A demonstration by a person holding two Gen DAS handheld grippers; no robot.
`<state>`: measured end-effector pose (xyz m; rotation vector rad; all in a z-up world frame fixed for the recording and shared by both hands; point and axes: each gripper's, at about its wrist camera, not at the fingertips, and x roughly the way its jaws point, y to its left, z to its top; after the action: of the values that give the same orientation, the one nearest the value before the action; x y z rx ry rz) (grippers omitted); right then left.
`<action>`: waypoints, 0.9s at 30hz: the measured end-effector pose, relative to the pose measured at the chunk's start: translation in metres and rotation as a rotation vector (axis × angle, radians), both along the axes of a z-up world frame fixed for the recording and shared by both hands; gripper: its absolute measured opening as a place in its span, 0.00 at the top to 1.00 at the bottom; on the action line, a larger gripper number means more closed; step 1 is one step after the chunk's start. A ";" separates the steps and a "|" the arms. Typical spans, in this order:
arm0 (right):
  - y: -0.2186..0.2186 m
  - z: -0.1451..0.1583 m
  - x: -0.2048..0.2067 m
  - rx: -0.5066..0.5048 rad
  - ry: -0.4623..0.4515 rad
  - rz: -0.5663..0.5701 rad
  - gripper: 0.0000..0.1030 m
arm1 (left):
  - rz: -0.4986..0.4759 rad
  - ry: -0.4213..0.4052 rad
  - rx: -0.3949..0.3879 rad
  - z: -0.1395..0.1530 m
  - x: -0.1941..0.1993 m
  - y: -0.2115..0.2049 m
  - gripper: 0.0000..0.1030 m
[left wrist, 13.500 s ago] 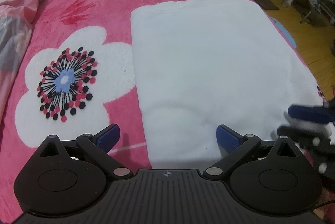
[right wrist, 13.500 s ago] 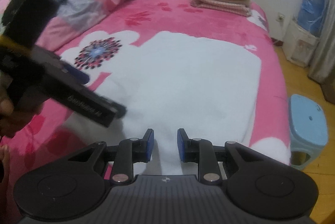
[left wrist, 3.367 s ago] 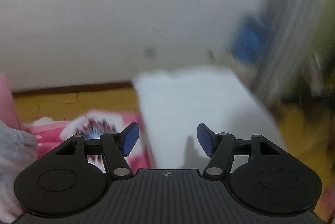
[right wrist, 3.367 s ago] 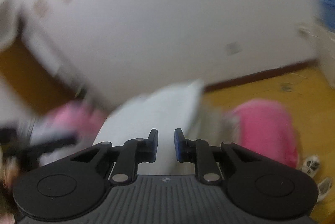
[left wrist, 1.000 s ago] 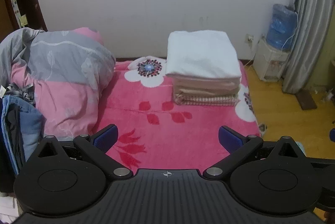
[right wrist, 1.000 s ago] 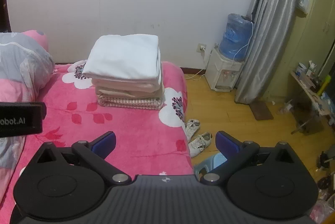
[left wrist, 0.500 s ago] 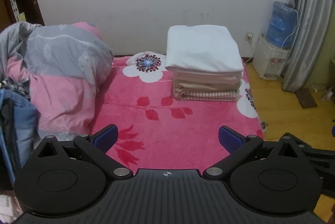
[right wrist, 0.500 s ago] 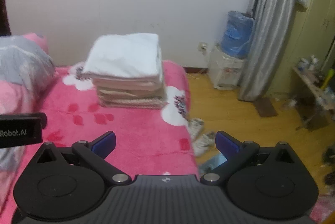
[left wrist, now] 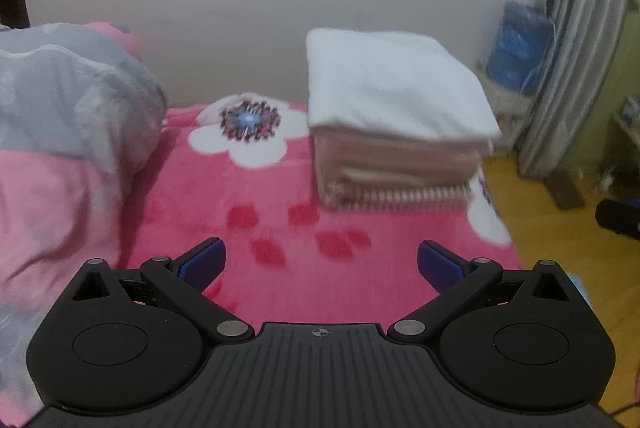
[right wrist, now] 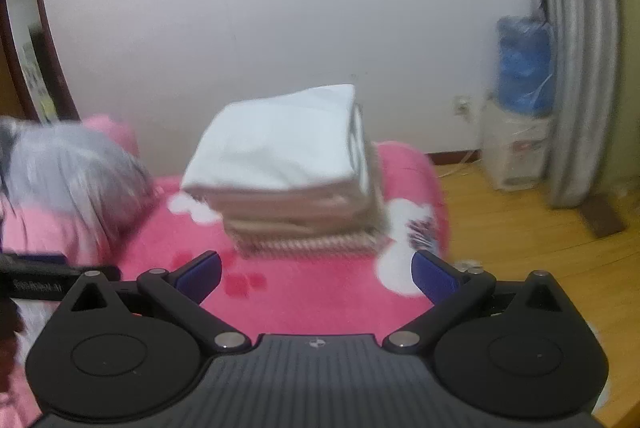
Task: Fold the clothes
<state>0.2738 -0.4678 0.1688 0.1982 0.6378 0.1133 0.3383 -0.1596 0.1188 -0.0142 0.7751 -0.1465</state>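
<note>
left gripper point(left wrist: 321, 263) at lower centre of left wrist frame, blue-padded fingers point(left wrist: 202, 262) spread wide, nothing between them. right gripper point(right wrist: 316, 272) at lower centre of right wrist frame, fingers point(right wrist: 434, 275) likewise wide apart, empty. both level, pointing forward.
</note>
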 end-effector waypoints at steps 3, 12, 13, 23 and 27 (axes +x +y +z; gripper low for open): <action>-0.009 -0.011 0.048 0.055 -0.006 -0.004 0.00 | 0.003 -0.031 -0.045 -0.010 0.033 0.004 0.00; -0.041 -0.069 0.143 0.321 0.127 -0.021 0.05 | 0.002 -0.030 -0.165 -0.034 0.126 0.012 0.09; -0.044 -0.076 0.149 0.359 0.147 -0.024 0.08 | 0.001 -0.021 -0.193 -0.034 0.134 0.014 0.15; -0.058 -0.115 0.161 0.521 0.098 -0.058 0.26 | -0.020 0.080 -0.315 -0.042 0.175 0.015 0.49; -0.063 -0.120 0.169 0.554 0.067 -0.077 0.31 | -0.021 0.089 -0.292 -0.042 0.180 0.011 0.51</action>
<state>0.4429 -0.5307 0.0487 0.7628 0.6537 0.2088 0.5182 -0.1491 0.0768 -0.2907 0.8379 -0.2790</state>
